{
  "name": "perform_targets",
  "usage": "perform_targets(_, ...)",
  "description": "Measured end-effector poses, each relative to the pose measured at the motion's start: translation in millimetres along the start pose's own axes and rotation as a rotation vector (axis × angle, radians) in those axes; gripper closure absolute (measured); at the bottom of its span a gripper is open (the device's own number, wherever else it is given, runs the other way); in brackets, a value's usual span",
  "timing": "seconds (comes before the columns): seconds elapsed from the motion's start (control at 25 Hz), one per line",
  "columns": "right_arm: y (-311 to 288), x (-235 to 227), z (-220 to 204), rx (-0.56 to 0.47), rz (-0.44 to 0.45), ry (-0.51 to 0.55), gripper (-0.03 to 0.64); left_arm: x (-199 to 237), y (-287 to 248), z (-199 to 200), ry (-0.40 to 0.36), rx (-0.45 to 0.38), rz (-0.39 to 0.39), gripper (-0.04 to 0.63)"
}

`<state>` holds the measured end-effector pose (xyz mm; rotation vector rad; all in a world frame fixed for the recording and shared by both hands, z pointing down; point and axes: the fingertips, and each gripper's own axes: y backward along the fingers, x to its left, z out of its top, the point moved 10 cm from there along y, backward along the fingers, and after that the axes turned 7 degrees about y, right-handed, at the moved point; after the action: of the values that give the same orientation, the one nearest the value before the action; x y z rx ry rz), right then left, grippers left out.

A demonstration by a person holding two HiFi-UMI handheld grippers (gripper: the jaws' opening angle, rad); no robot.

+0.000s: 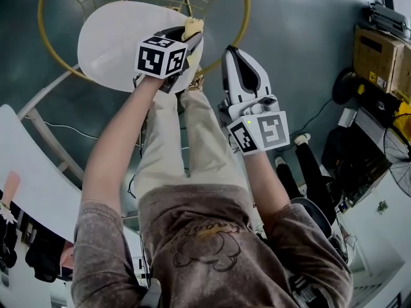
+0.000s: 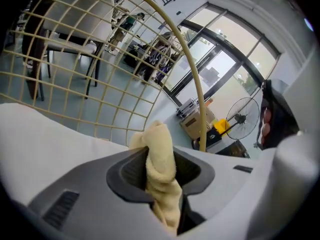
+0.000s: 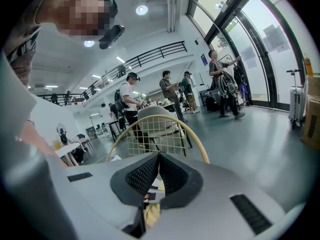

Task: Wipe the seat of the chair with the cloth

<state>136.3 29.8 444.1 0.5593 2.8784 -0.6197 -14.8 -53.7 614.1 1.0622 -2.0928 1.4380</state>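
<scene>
The cloth, looking soft and light, is sitting clamped mid-fold in the left claw; the right claw is pressing together, empty.

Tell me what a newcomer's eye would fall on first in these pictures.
A pale yellow cloth stands out, clamped in the left gripper over the right edge of the white chair seat. Beyond the seat curves a yellow wire backrest. The right gripper is shut and empty, off the seat to its right.
</scene>
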Motion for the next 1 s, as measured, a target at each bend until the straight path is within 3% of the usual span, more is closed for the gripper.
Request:
perform_targets(0.28,-2.7,10.3,-5.2,0.009,0.025,-0.001,0.589,29.2,46.0,-1.7,0.026,-0.058,0.046,0.474)
perform_targets(0.64,-8.5,27.7,-3.2,0.009,0.063,0.004,0.589,104.9,142.7,-20.2,0.130,-0.152,0.259,0.474)
perform_targets(1.0,-19.3,38.9,-4.6,0.009,0.090,0.005,0.589,162.2,229.5,-8.8,0.121,-0.207,0.454,0.474)
